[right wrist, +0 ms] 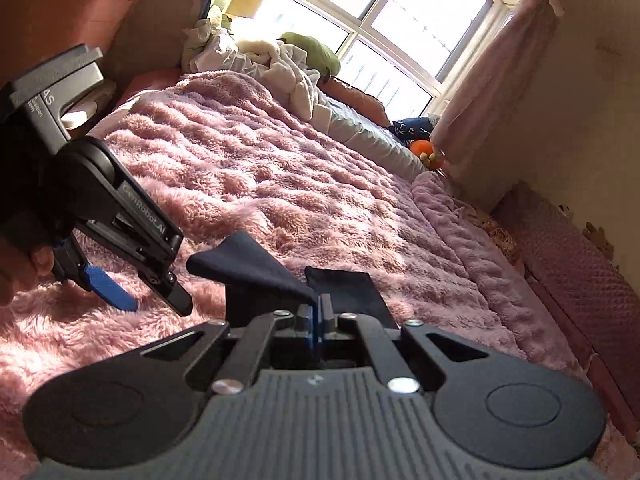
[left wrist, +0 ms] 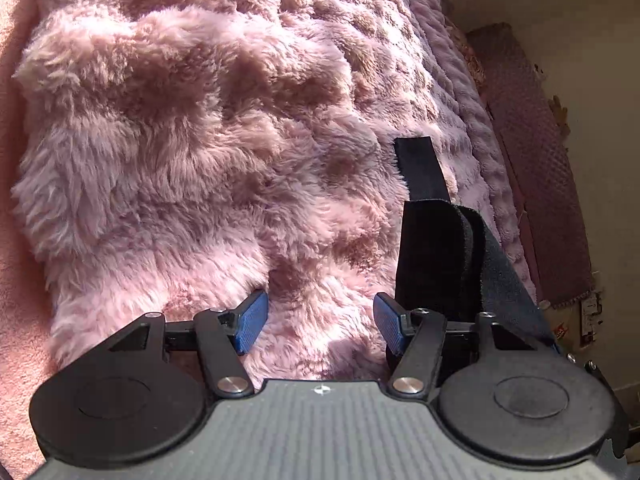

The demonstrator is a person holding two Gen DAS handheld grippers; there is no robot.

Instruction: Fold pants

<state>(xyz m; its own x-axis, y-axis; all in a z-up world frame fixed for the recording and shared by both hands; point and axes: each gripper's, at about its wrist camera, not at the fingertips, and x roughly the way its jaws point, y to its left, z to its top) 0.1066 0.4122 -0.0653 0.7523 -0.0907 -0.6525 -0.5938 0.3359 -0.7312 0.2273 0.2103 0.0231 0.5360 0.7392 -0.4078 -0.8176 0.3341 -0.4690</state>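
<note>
The dark navy pants lie on a fluffy pink blanket on the bed. My right gripper is shut on a raised fold of the pants, which drape away from its tips. My left gripper is open and empty, with its blue pads just above the blanket. The pants hang just right of its right finger in the left wrist view. The left gripper also shows in the right wrist view, to the left of the pants.
Crumpled white bedding and pillows lie at the far end of the bed under a bright window. An orange toy sits near a pink curtain. A purple padded mat runs along the wall at right.
</note>
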